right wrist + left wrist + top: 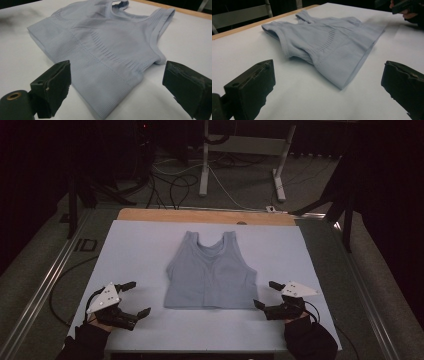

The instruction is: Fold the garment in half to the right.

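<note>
High view, near to far: the left gripper point(131, 298) and right gripper point(266, 294) rest at the near edge of the worktop point(130, 245), one on either side of a pale blue ribbed crop top point(210, 272), each just beside a lower corner of its hem. Both pairs of jaws stand wide apart and hold nothing; neither touches the cloth. The symmetrical placement, jaws turned inward toward the garment, suggests readiness to take the two hem corners at once, probably for folding.

Left gripper view: the garment's point(329, 47) hem corner lies between and beyond the separated jaws, on the white sheet; the person's other hand point(409, 12) shows beyond the garment's far side.

Right gripper view: the hem band point(100, 82) reaches nearly between the open jaws, closer than on the left.

The top lies flat, front up, hem toward the person and straps away, centred on the sheet. Beyond the garment, a bare wooden strip point(200, 215) of the worktop borders the sheet; farther off, floor cables point(172, 182) and a white table frame point(240, 150).
</note>
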### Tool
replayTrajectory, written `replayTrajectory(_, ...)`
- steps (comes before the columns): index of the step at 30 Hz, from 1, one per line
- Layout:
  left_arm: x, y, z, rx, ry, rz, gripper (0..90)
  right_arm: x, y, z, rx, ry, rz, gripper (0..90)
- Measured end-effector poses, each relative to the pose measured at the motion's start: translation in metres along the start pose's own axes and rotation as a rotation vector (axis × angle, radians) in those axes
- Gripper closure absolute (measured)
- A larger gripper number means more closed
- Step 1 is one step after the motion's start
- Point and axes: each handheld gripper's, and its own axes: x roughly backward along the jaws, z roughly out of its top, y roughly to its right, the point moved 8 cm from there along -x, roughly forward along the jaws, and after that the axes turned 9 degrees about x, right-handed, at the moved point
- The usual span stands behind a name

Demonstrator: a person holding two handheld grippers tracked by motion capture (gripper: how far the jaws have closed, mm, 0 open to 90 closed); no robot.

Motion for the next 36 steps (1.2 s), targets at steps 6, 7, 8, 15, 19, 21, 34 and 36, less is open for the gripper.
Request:
replayTrajectory(6,0.000,-0.001,0.000,0.009,-0.011,-0.002,0.1,-0.003,-0.003,0.000,0.013,-0.021,0.011,8.3)
replayTrajectory(7,-0.001,-0.001,0.000,0.008,-0.011,0.000,0.1,-0.003,-0.004,0.000,0.011,-0.024,0.013,8.3)
replayTrajectory(8,-0.001,0.000,0.000,0.009,-0.014,-0.001,0.1,-0.004,-0.004,-0.001,0.011,-0.025,0.016,8.3)
replayTrajectory(15,-0.004,0.006,0.003,0.026,-0.029,-0.020,0.1,-0.005,-0.007,0.001,-0.008,-0.030,0.034,8.3)
replayTrajectory(19,-0.003,0.012,0.012,0.032,-0.007,-0.039,0.1,-0.004,-0.008,0.007,-0.010,-0.022,0.026,8.3)
replayTrajectory(21,-0.003,0.012,0.014,0.040,-0.010,-0.044,0.1,-0.004,-0.010,0.009,-0.008,-0.024,0.033,8.3)
replayTrajectory(34,0.002,0.017,0.034,0.031,-0.033,-0.055,0.1,0.003,-0.007,0.041,0.039,0.001,0.032,8.3)
replayTrajectory(36,0.002,0.017,0.038,0.025,-0.037,-0.051,0.1,0.005,-0.003,0.047,0.029,0.007,0.024,8.3)
